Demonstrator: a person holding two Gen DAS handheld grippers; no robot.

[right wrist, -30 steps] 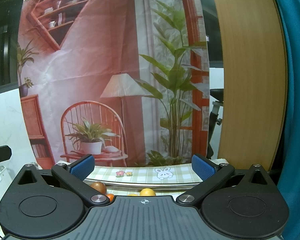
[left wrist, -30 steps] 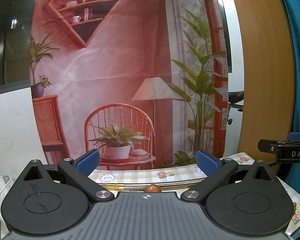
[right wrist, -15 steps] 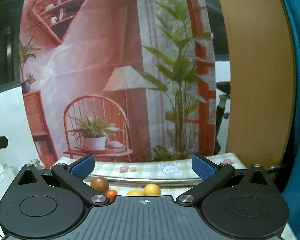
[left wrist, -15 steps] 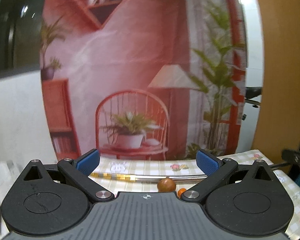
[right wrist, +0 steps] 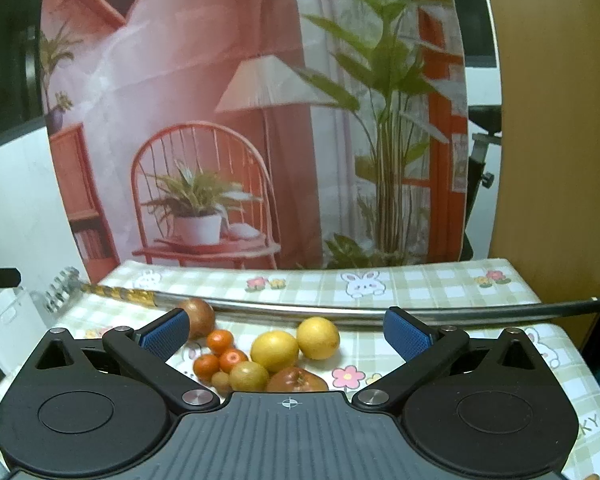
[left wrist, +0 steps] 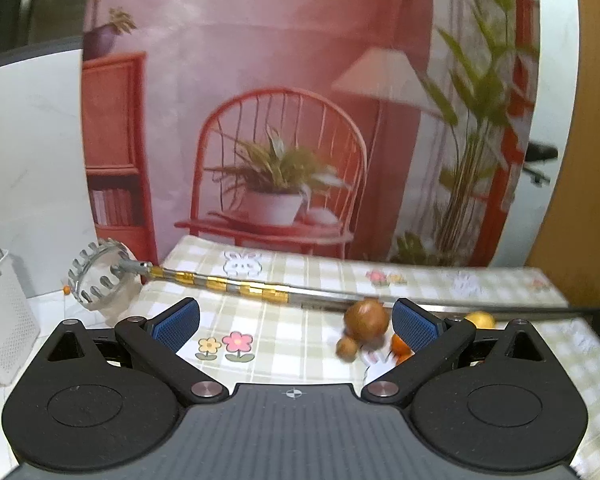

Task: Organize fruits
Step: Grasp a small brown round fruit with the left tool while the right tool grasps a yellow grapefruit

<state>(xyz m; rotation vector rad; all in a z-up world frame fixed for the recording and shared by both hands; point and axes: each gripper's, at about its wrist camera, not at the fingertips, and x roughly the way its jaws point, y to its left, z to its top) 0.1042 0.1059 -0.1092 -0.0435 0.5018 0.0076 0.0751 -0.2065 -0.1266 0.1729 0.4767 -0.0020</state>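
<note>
A cluster of fruit lies on the checked tablecloth (right wrist: 420, 284): two yellow lemons (right wrist: 296, 344), three small oranges (right wrist: 220, 354), a brown round fruit (right wrist: 198, 317), a red-brown fruit (right wrist: 296, 380) and a yellowish one (right wrist: 248, 375). My right gripper (right wrist: 286, 330) stands open just above and in front of them, holding nothing. In the left wrist view the brown round fruit (left wrist: 366, 320), a smaller brown one (left wrist: 347, 347) and an orange (left wrist: 400, 346) sit by the right finger. My left gripper (left wrist: 296, 322) is open and empty.
A long metal pole (right wrist: 340, 312) with a gold-banded section (left wrist: 228, 284) and a toothed ring head (left wrist: 96, 276) lies across the table behind the fruit. A white perforated bin (left wrist: 4, 316) stands at left. A printed backdrop (left wrist: 300, 120) hangs behind; a wooden panel (right wrist: 560, 120) rises at right.
Both grippers have tilted downward and moved nearer the table; far more of the tablecloth, pole and fruit shows now. Both stay open.
</note>
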